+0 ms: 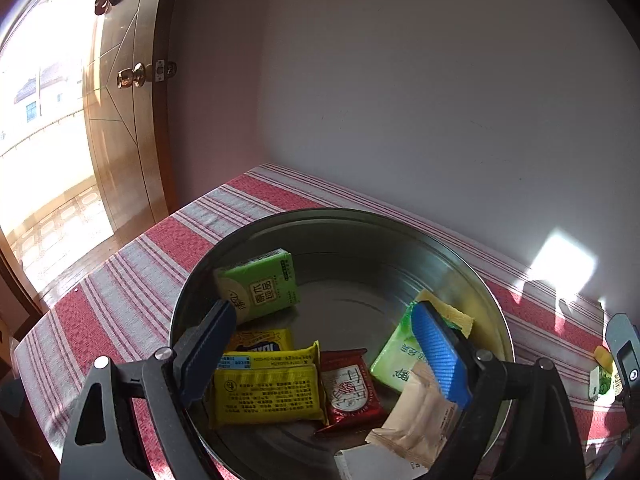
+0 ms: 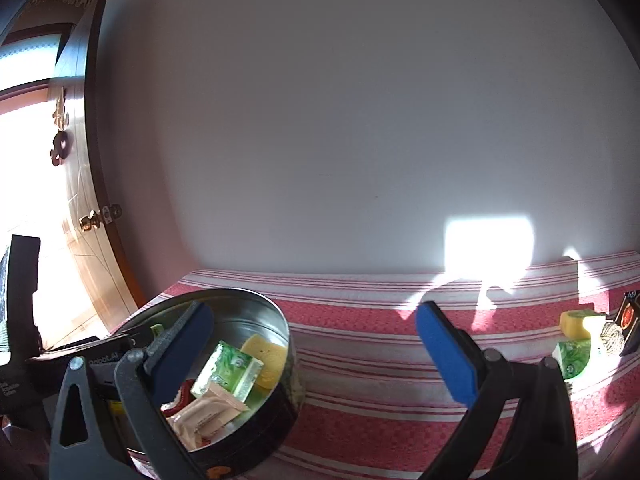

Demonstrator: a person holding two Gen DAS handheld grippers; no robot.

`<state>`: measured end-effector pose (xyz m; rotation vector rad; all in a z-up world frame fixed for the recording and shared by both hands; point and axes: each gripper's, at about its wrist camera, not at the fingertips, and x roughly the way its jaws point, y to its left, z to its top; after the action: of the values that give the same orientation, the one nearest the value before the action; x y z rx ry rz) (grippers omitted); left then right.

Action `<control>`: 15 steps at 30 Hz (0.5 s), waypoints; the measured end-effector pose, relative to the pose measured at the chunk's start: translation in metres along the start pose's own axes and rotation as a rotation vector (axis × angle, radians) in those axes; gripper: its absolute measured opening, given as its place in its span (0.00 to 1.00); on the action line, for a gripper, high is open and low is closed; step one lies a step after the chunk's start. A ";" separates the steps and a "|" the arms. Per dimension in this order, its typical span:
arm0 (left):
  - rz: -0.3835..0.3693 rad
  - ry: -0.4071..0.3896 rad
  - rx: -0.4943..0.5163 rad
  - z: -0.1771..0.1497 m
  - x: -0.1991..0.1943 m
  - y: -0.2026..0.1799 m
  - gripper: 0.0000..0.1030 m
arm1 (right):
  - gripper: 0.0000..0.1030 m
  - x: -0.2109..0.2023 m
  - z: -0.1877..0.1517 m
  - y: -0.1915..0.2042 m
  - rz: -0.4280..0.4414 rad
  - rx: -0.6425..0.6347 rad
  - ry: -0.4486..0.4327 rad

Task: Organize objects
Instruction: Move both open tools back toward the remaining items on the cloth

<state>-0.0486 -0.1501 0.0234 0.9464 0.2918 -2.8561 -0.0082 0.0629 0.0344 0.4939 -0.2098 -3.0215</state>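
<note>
Hard daylight floods in through the open doorway [image 1: 44, 128] at nine o'clock in both views and burns that side out to pure white. A bright sun patch [image 2: 488, 246] lands on the pale wall [image 2: 340, 120] at four o'clock, with sharp dark shadows cutting across the striped tablecloth [image 2: 360, 344] below it. The metal tin [image 1: 460, 264] shows soft glare streaks on its inner wall. Fisheye distortion bends the door frame, and black vignetting rounds off the corners. Focus is fairly crisp throughout.
</note>
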 end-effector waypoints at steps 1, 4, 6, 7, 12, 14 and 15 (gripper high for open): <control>-0.003 -0.006 0.018 -0.004 -0.002 -0.008 0.89 | 1.00 -0.002 -0.001 -0.006 -0.018 -0.002 0.000; -0.015 -0.031 0.077 -0.013 -0.009 -0.033 0.89 | 1.00 -0.006 -0.004 -0.027 -0.065 0.010 0.008; -0.029 -0.041 0.108 -0.018 -0.013 -0.049 0.89 | 1.00 -0.010 -0.006 -0.039 -0.093 0.015 0.005; -0.033 -0.042 0.120 -0.021 -0.014 -0.056 0.89 | 1.00 -0.012 -0.006 -0.044 -0.103 0.013 0.004; -0.046 -0.048 0.166 -0.033 -0.018 -0.084 0.89 | 1.00 -0.026 -0.009 -0.063 -0.175 -0.023 -0.029; -0.053 -0.051 0.178 -0.038 -0.019 -0.094 0.89 | 1.00 -0.032 -0.011 -0.072 -0.212 -0.043 -0.042; -0.056 -0.054 0.184 -0.040 -0.019 -0.099 0.89 | 1.00 -0.033 -0.010 -0.077 -0.221 -0.054 -0.038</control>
<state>-0.0269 -0.0434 0.0177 0.9024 0.0510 -2.9948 0.0221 0.1404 0.0238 0.4863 -0.0801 -3.2431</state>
